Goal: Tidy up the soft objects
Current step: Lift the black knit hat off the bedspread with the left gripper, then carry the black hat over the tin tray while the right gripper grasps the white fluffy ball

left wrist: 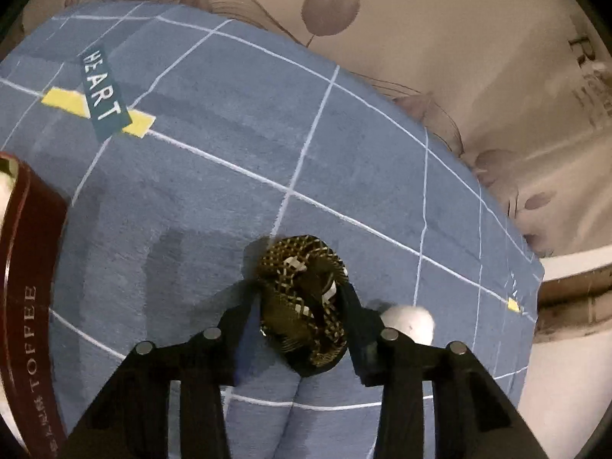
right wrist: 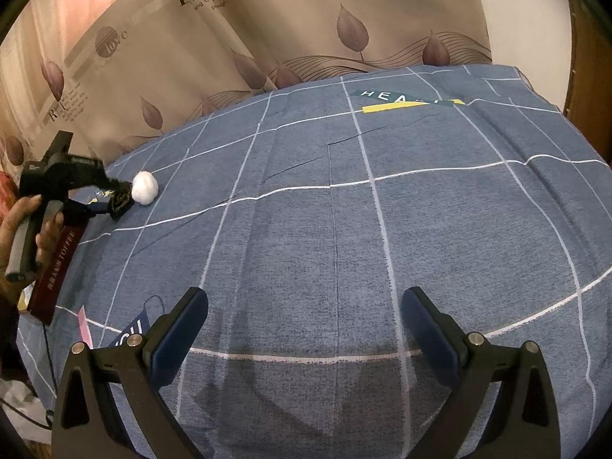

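- my left gripper (left wrist: pixel 302 306) is clamped narrow on a dark, gold-patterned fabric scrunchie (left wrist: pixel 304 302), its blue-padded fingers (left wrist: pixel 354 329) pressing both sides of the bundle, low over the blue checked bedsheet (left wrist: pixel 229 176).
- from the right wrist view i see that same gripper (right wrist: pixel 114 201) at the far left edge of the bed, with the scrunchie (right wrist: pixel 121 202) pinched at its tip.
- a white cotton ball (right wrist: pixel 145 188) lies on the sheet (right wrist: pixel 440 229) just beside the scrunchie; in the left view the cotton ball (left wrist: pixel 411 321) peeks out behind the right finger.
- a maroon toffee box (left wrist: pixel 26 267) stands at the left edge, near the left gripper.
- my right gripper (right wrist: pixel 304 325) is spread wide with nothing between its fingers, hovering over the bare sheet, well apart from the objects.
- a leaf-print curtain (right wrist: pixel 267 19) hangs behind the bed.
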